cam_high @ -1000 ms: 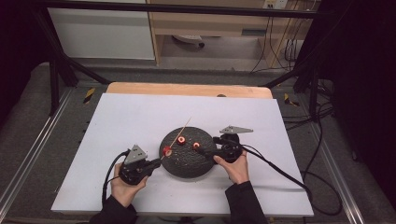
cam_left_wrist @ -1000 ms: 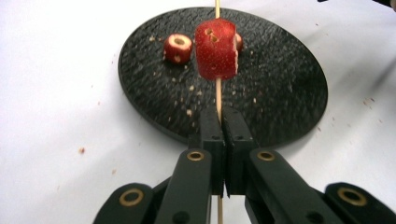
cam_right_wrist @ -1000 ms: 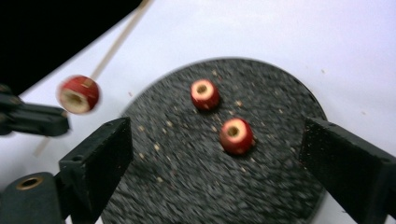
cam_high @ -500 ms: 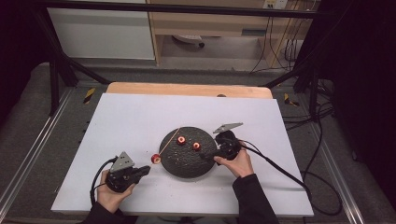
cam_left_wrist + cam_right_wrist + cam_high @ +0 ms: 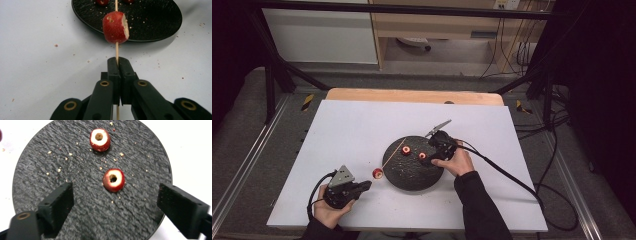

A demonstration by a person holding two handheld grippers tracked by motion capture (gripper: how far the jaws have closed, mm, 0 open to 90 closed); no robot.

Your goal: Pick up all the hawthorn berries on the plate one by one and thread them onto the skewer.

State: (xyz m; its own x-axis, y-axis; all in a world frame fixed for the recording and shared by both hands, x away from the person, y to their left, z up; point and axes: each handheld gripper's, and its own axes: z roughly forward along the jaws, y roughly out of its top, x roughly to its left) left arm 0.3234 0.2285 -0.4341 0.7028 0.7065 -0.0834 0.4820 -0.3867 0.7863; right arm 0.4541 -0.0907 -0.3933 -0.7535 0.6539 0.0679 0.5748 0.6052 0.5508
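Your left tongs (image 5: 117, 63) clamp the skewer (image 5: 116, 51) near the surface's (image 5: 362, 125) front-left corner, one fruit piece (image 5: 115, 27) threaded on it just off the plate's (image 5: 412, 172) left rim. Your right tongs (image 5: 115, 202) gape wide over the plate, a cored piece (image 5: 113, 180) between them and another (image 5: 100, 140) beyond.

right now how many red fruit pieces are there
3. One is threaded on the skewer held by the left gripper, just off the plate's edge. Two cored ones lie on the plate: one farther, one between the right gripper's fingers.
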